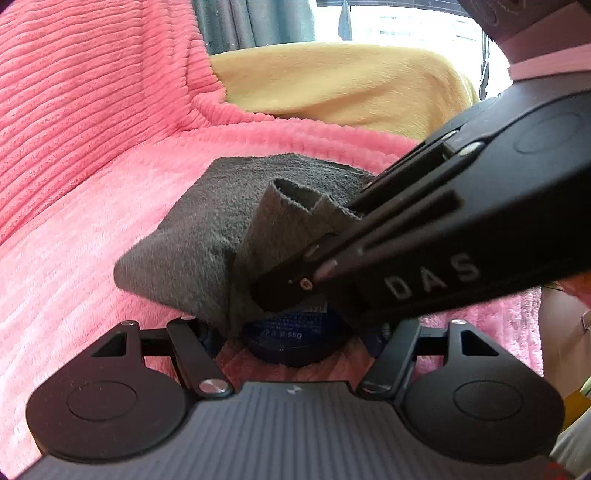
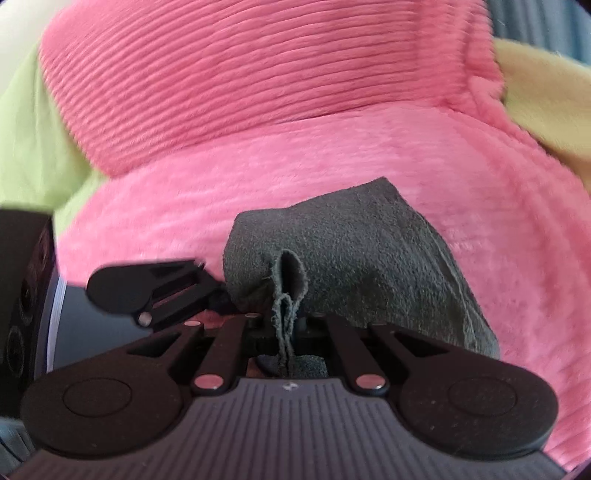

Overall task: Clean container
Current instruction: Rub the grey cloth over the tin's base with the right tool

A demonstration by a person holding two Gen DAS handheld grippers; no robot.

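A dark blue round container (image 1: 295, 338) with a printed label sits between the fingers of my left gripper (image 1: 291, 332), which is shut on it. A grey cloth (image 1: 207, 236) drapes over the container's top and hides most of it. My right gripper (image 1: 317, 236) comes in from the right and is shut on a fold of the cloth. In the right wrist view the grey cloth (image 2: 354, 254) bulges ahead and a pinched fold runs down into my right gripper (image 2: 286, 332). The left gripper's arm (image 2: 155, 288) shows at the left there.
Everything lies over a pink ribbed plush blanket (image 1: 92, 147) on a sofa. A yellow blanket (image 1: 332, 81) lies behind, a light green cloth (image 2: 29, 155) to the left. A window with dark curtains (image 1: 255, 22) is at the back.
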